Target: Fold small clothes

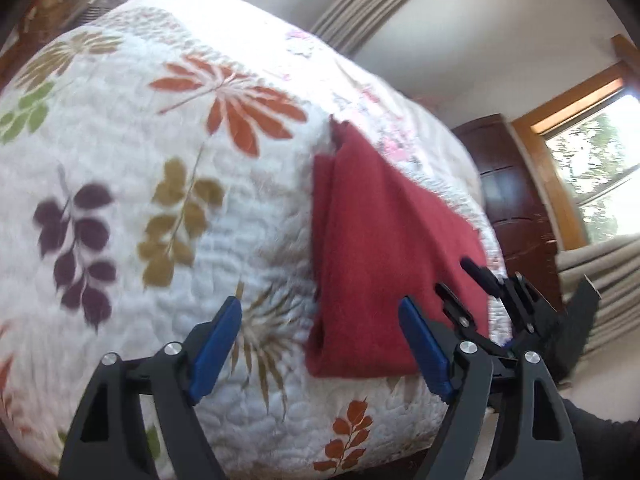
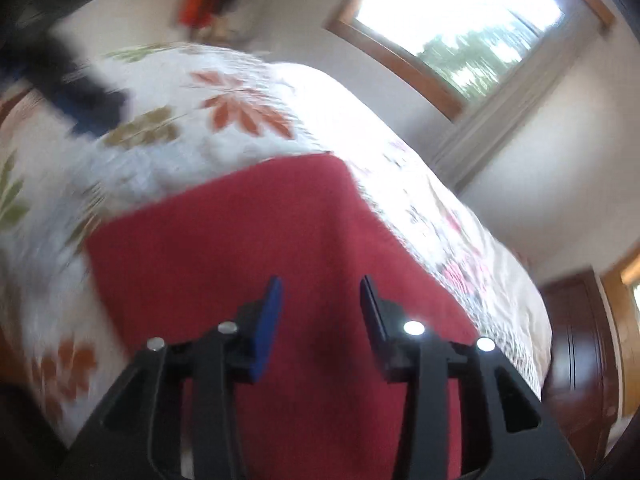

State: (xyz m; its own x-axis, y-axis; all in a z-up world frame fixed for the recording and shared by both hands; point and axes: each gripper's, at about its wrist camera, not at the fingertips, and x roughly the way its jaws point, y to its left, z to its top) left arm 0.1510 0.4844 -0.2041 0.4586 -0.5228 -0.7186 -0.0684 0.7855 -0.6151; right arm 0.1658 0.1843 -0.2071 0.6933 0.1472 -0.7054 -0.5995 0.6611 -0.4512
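My left gripper (image 1: pixel 320 344) hangs above the bed, its blue-padded fingers (image 1: pixel 216 344) spread wide and holding nothing. My right gripper (image 2: pixel 320 312) hovers over the folded red garment (image 2: pixel 256 236), fingers (image 2: pixel 266 316) parted with only bare cloth showing between them, touching nothing I can make out. The garment lies flat on the quilt (image 1: pixel 168 152), near the bed's right edge, layered folds visible along its left side. The white quilt carries printed leaves in orange, olive, purple and green. Beyond stand beige curtains (image 1: pixel 372 0), a dark wooden door (image 1: pixel 516 196) and a wood-framed window (image 2: pixel 460 20). No readable writing or labels appear anywhere.
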